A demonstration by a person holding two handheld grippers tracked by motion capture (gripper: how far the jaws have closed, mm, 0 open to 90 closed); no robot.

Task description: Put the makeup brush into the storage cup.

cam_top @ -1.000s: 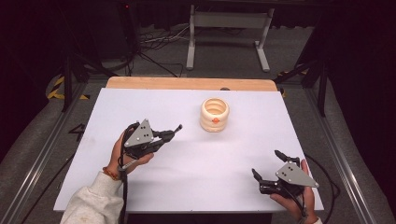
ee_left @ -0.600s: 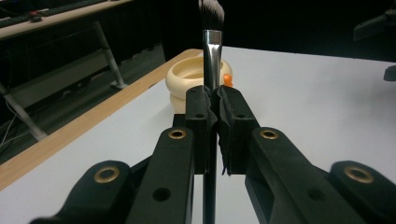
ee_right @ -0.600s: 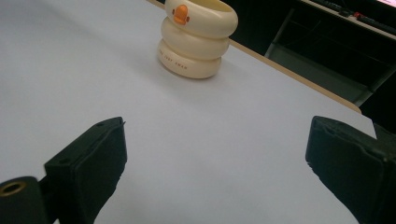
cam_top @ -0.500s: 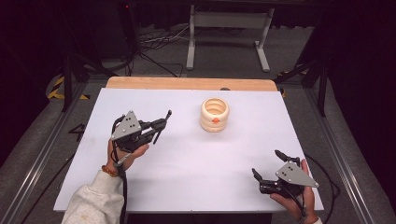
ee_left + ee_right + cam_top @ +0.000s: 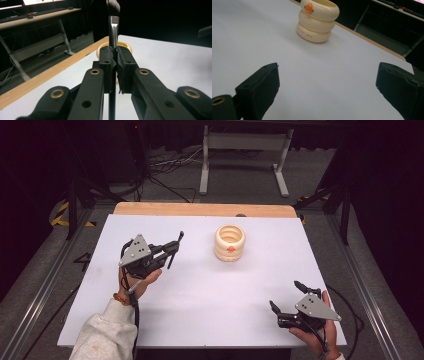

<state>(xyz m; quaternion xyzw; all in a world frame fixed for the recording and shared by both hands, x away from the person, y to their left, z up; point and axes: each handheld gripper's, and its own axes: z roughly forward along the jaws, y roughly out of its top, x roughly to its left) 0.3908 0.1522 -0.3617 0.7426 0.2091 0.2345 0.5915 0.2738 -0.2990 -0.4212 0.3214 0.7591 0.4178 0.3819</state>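
My left gripper [image 5: 169,252] hovers over the table's left half, shut on a thin makeup brush [image 5: 175,247]. In the left gripper view the brush [image 5: 113,28] stands upright between the closed pads, silver ferrule and dark bristles on top, handle running down below the jaws. A cream ribbed duck-face cup [image 5: 229,242] stands upright at centre-back, to the right of the brush; its rim [image 5: 124,45] shows just behind the jaws. My right gripper [image 5: 286,296] rests near the front right corner, open and holding nothing. In the right gripper view [image 5: 328,85] its jaws are wide apart, facing the cup [image 5: 317,21].
The white tabletop [image 5: 210,300] has a wooden strip [image 5: 200,209] along its far edge. Behind the table stand a metal frame [image 5: 245,150] and floor cables [image 5: 165,165]. Metal rails run down both sides of the table.
The left gripper has moved left and a little farther from the person, and the brush now tilts more upright. The right gripper has stayed in place.
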